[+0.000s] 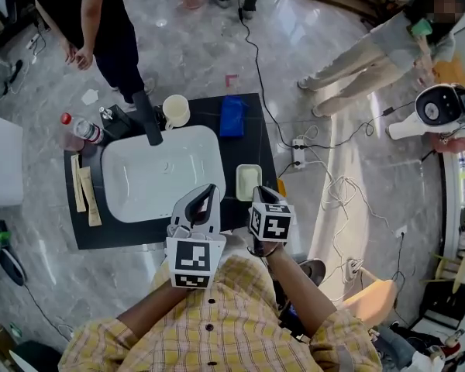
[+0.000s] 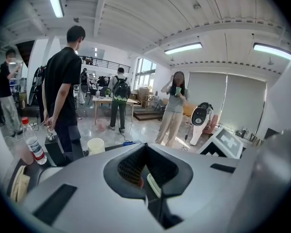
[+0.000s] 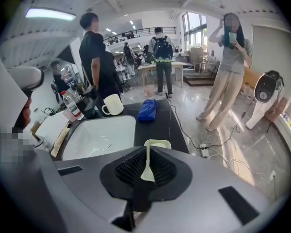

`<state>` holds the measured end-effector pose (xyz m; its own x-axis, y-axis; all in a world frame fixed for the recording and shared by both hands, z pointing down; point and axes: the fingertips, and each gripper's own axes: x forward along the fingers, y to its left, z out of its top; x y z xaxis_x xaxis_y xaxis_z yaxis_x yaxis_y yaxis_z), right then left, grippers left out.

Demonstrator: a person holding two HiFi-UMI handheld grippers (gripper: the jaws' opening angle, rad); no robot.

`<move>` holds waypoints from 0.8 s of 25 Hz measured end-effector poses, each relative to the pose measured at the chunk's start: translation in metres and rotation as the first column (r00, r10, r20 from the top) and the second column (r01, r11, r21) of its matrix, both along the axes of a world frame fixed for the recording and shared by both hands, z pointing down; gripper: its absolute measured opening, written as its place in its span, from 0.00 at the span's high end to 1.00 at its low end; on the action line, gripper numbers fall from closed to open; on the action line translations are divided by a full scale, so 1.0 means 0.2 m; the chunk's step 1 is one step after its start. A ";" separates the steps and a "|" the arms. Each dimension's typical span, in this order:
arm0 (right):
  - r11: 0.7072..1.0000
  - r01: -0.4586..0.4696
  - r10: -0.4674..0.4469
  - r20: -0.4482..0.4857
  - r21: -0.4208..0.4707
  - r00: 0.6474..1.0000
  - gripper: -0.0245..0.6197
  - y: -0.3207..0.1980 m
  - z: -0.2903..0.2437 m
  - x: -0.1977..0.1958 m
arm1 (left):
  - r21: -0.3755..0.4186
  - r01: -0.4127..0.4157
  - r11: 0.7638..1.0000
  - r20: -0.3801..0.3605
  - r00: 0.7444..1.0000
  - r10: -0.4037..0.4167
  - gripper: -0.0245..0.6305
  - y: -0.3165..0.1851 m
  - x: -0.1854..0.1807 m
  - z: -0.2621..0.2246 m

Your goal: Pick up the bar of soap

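Two grippers, jaws together and empty: left gripper (image 1: 208, 191) over the near rim of the sink (image 1: 139, 178), right gripper (image 1: 258, 194) just beside the dish (image 1: 249, 167) holding the bar of soap (image 1: 249, 181).

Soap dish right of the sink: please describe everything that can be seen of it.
The soap dish is a small rectangular tray, pale green and plastic by its look, with rounded corners and a raised rim. It lies flat on the dark counter, just right of the white sink and apart from it. A whitish block, probably the soap, fills its inside. Only the counter is seen to touch it.
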<state>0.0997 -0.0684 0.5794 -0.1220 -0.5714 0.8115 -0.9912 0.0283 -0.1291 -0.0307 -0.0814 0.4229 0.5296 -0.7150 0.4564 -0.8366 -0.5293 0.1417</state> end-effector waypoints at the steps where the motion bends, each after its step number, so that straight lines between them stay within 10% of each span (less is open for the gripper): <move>1: 1.000 0.008 -0.008 0.006 -0.020 1.000 0.93 -0.01 0.06 0.01 | -0.001 0.002 1.000 0.006 1.000 -0.002 0.95 -0.01 0.01 0.01; 20: 0.966 0.066 -0.054 0.055 -0.249 0.997 0.56 -0.16 0.49 0.05 | -0.040 0.055 0.998 0.080 0.995 -0.052 0.95 -0.13 0.10 0.10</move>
